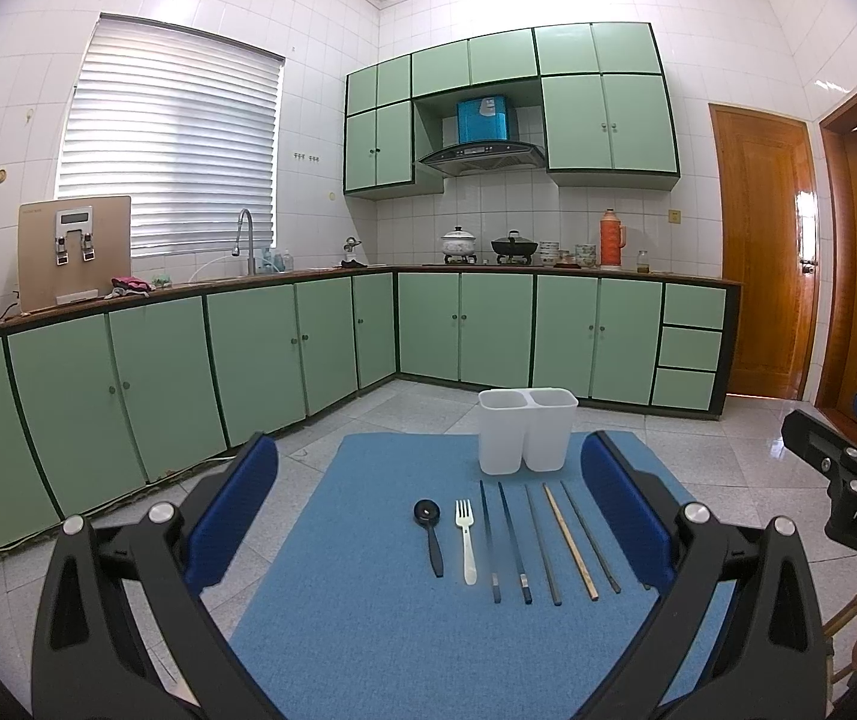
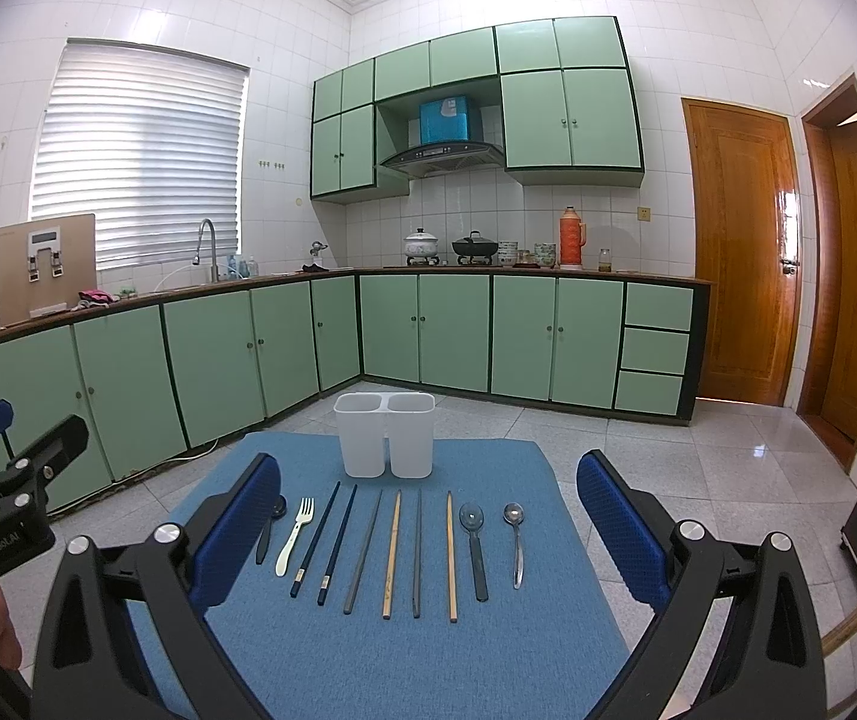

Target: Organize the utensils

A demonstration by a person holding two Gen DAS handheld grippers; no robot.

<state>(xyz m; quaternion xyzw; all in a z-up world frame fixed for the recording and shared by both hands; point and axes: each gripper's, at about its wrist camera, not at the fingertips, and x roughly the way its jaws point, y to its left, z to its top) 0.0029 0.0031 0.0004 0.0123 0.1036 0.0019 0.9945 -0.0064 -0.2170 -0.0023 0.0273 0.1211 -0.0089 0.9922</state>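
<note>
Blue-padded fingers of the left hand-held gripper (image 1: 428,510) stand spread wide, holding nothing, hovering above the near edge of the blue mat (image 1: 368,630); the right hand-held gripper (image 2: 428,516) is likewise spread and empty over the same edge. Both appear poised before any pick. Utensils lie in one row across the mat's middle, handles toward the near edge, probably to ease grasping: black spoon (image 1: 428,531), white fork (image 1: 466,540), two dark blue chopsticks (image 2: 325,540), grey chopsticks (image 2: 363,549) alternating with wooden chopsticks (image 2: 392,552), then a dark-handled spoon (image 2: 474,546) and a metal spoon (image 2: 515,540). White two-compartment holder (image 2: 384,441) stands upright at the far edge, both compartments seemingly empty. No sorting done yet.
</note>
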